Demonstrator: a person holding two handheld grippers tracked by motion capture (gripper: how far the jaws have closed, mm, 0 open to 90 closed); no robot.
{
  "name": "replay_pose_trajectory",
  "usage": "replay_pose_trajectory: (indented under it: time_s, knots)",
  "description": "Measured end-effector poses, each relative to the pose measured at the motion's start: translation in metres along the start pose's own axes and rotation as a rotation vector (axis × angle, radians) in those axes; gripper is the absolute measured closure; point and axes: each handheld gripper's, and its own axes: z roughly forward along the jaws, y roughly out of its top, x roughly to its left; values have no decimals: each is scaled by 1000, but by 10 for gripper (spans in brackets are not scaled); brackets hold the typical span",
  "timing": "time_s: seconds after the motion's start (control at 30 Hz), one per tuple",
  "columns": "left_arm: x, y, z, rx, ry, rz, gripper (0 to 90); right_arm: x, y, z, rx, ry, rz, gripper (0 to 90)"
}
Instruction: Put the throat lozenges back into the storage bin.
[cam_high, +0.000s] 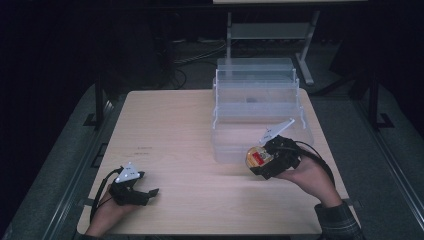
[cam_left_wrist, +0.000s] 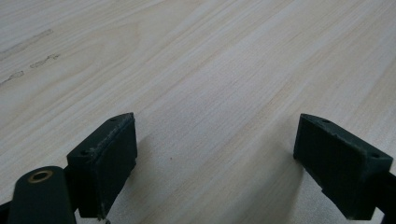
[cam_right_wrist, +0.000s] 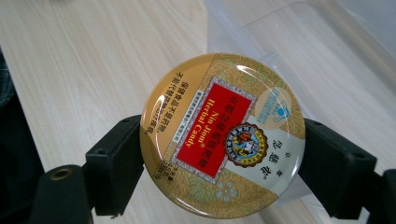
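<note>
While my right gripper (cam_right_wrist: 219, 154) clamps a round candy tin (cam_right_wrist: 223, 135) by its rim between both jaws, just at the near edge of the clear stepped organizer (cam_high: 257, 100), my left gripper (cam_left_wrist: 215, 154) rests wide apart over bare table (cam_high: 175, 130).

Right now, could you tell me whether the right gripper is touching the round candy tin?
Touching: in the right gripper view, the right gripper has both black jaws pressed against opposite edges of the candy tin.
</note>
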Motion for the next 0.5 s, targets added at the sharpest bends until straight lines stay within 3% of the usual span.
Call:
replay_pose_trajectory:
  time_s: [0.5]
  knots:
    - [0,0,0,0,1,3,125,-23,3,-8,10,-41,40,196]
